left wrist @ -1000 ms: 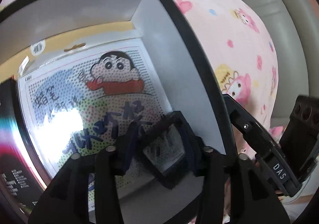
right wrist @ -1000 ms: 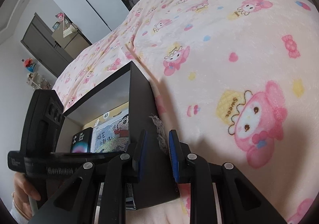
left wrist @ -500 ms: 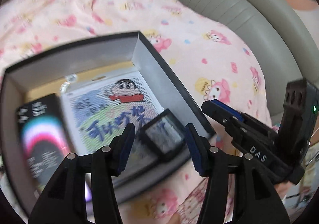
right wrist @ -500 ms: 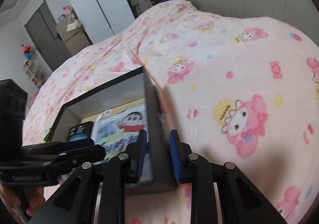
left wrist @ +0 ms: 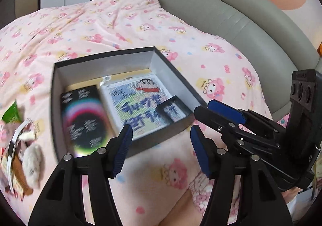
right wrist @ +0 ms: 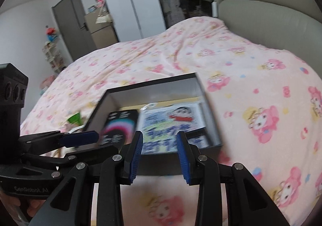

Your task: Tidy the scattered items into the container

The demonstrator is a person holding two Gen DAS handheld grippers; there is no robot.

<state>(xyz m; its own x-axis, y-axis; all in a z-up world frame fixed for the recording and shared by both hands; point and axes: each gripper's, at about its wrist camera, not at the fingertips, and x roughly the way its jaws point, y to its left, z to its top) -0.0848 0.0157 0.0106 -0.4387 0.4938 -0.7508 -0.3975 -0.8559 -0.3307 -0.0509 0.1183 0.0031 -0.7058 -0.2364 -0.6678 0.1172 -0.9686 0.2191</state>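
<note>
Both wrist views look down, near; share box point(left wrist: 177, 79) on bedspread point(right wrist: 251, 69).

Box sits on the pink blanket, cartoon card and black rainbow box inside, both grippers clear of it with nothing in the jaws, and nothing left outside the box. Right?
Wrong on the last point. The left wrist view shows items on the blanket left of the box, including a green packet. The rest holds: cartoon card and black rainbow box inside; left gripper and right gripper hold nothing, jaws opening.
</note>
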